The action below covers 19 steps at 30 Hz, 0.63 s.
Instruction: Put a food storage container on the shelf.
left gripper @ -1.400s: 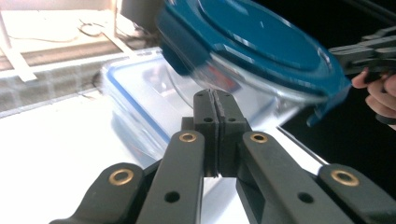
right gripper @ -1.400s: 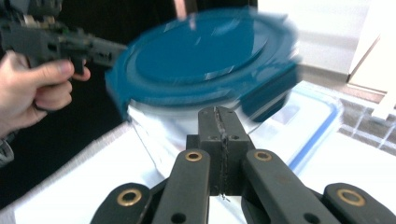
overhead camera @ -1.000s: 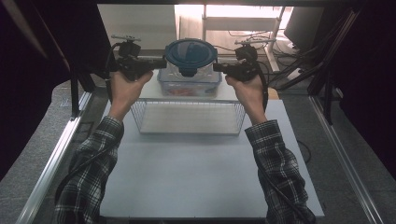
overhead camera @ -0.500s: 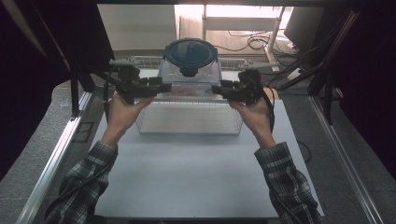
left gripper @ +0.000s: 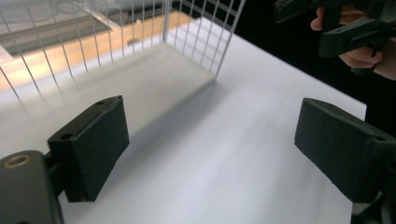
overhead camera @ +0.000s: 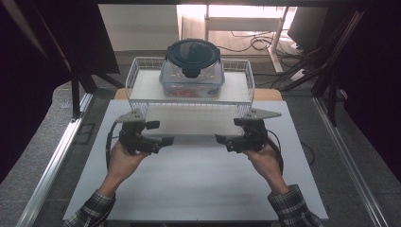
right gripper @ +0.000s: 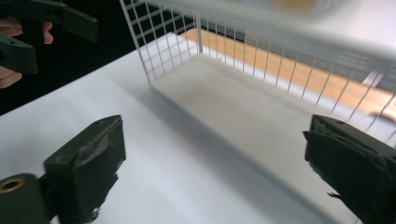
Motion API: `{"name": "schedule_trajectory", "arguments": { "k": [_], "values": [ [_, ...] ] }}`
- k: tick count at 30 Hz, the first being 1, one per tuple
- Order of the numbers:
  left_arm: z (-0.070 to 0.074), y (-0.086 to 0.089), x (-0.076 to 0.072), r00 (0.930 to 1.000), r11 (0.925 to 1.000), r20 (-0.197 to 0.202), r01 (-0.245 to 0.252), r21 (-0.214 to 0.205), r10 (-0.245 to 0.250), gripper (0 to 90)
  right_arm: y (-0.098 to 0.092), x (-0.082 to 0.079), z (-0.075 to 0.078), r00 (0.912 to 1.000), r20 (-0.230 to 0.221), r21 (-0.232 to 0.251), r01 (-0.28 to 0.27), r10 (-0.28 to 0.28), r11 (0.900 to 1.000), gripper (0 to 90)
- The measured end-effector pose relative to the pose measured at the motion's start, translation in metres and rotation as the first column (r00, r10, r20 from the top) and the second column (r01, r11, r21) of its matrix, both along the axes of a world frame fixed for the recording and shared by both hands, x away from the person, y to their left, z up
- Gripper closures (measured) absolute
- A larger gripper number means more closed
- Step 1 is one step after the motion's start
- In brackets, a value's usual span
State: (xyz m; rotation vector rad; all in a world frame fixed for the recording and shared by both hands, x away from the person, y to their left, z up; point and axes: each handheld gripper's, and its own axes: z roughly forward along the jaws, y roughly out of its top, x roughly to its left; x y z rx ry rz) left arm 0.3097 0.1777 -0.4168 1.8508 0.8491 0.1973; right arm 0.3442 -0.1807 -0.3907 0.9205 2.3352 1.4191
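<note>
Both jaw sets just opening wide, gripping nothing: left gripper [overhead camera: 166,140] and right gripper [overhead camera: 220,139] hovering near the wire basket [overhead camera: 137,71], not touching it

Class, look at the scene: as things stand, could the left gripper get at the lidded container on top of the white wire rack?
Probably yes. The left gripper is open and empty, on the near side of the white wire rack. The lidded container sits exposed on top, nothing above or beside it, so the path up and over the rack's low rim looks free.
</note>
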Motion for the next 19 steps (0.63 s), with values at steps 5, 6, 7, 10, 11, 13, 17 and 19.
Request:
{"name": "schedule_trajectory", "arguments": {
  "k": [5, 6, 7, 10, 11, 13, 17, 19],
  "values": [
    [-0.043, 0.000, -0.021, 0.9996, 0.9988, -0.029, 0.003, 0.049, -0.002, 6.4, -0.014, -0.022, -0.033, 0.9996, -0.027, -0.003, 0.006, -0.006, 1.0000, 1.3],
    [-0.051, 0.001, -0.025, 0.9997, 0.9978, -0.023, 0.001, 0.066, 0.001, 5.9, -0.016, -0.026, -0.040, 0.9994, -0.035, -0.018, 0.004, -0.005, 0.9998, 1.2],
    [-0.059, 0.002, -0.028, 0.9998, 0.9966, -0.021, -0.002, 0.082, 0.003, 5.8, -0.017, -0.030, -0.046, 0.9991, -0.042, -0.035, 0.003, -0.005, 0.9994, 1.2],
    [-0.080, 0.007, -0.037, 0.9996, 0.9882, -0.018, -0.020, 0.152, 0.023, 4.4, -0.023, -0.042, -0.068, 0.9989, -0.046, -0.044, 0.008, -0.010, 0.9990, 1.4],
    [-0.088, 0.007, -0.039, 0.9994, 0.9843, -0.025, -0.021, 0.175, 0.025, 4.3, -0.024, -0.045, -0.076, 0.9987, -0.051, -0.049, 0.005, -0.008, 0.9988, 1.4],
    [-0.101, 0.007, -0.042, 0.9977, 0.9761, -0.062, -0.012, 0.217, 0.026, 3.4, -0.025, -0.051, -0.090, 0.9983, -0.058, -0.077, 0.003, -0.008, 0.9970, 1.4],
    [-0.111, 0.007, -0.045, 0.9960, 0.9683, -0.086, -0.002, 0.250, 0.024, 2.3, -0.022, -0.055, -0.109, 0.9967, -0.081, -0.167, -0.006, -0.008, 0.9859, 1.2],
    [-0.109, 0.007, -0.044, 0.9971, 0.9729, -0.072, -0.009, 0.231, 0.026, 2.0, -0.019, -0.055, -0.111, 0.9970, -0.078, -0.185, -0.007, -0.007, 0.9828, 1.2]
  ]
}}
